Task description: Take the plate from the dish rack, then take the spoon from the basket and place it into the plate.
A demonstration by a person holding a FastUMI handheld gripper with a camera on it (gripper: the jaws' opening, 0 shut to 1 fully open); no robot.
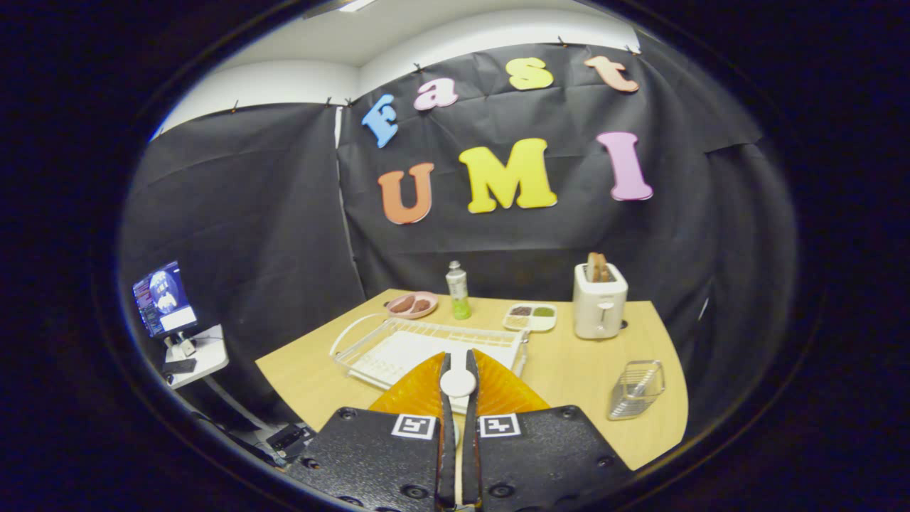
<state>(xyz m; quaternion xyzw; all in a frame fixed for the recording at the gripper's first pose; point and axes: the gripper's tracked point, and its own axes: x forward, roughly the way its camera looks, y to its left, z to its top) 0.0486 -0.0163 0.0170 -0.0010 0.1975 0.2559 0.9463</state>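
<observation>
Dim booth, ceiling light, heavy fisheye bending.

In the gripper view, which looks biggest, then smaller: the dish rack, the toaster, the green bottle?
1. Dish rack, clearly biggest, though also nearest.
2. Toaster.
3. Green bottle, smallest.
The gripper fingers pinch a white plate edge-on.

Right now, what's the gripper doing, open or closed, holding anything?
Gripper: closed on a white plate, held edge-on between its fingers, above the dish rack.
</observation>
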